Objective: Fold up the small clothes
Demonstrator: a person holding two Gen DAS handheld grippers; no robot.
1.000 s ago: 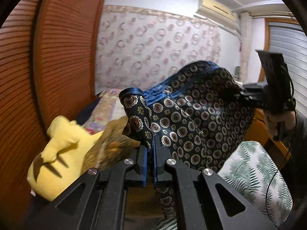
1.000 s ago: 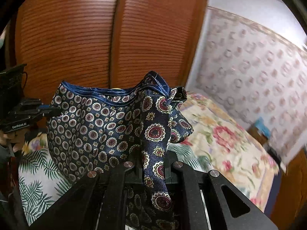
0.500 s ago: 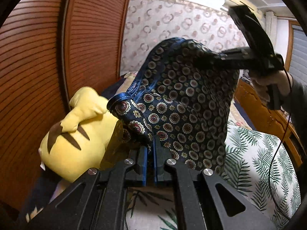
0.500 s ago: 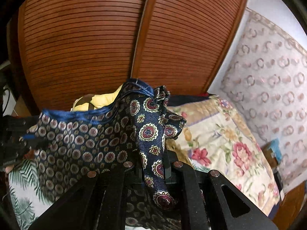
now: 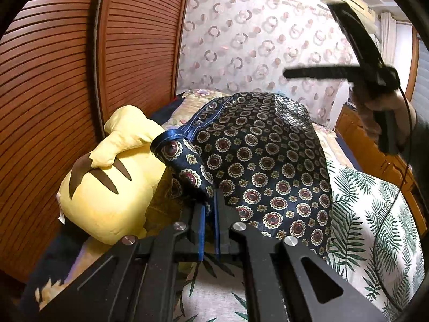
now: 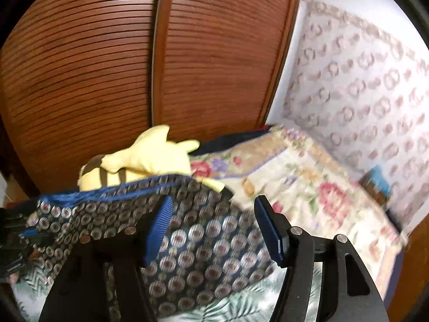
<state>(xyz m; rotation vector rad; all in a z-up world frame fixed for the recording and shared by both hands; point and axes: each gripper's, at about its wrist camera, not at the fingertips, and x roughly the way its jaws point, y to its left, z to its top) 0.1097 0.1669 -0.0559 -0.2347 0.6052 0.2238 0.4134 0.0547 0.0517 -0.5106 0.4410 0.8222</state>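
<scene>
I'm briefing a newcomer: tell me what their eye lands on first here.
The navy medallion-print garment dominates mid-frame, one corner pinched in the left gripper while the right gripper is opening above it. Beside it, a bright yellow plush sits against the brown slatted doors.

A bed (image 5: 380,214) carries leaf-print bedding, patterned shorts (image 5: 268,161) and a yellow plush (image 5: 107,187).

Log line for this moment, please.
left gripper: shut on navy medallion-print cloth garment | right gripper: opening, garment released | leaf-print bedspread underneath
</scene>
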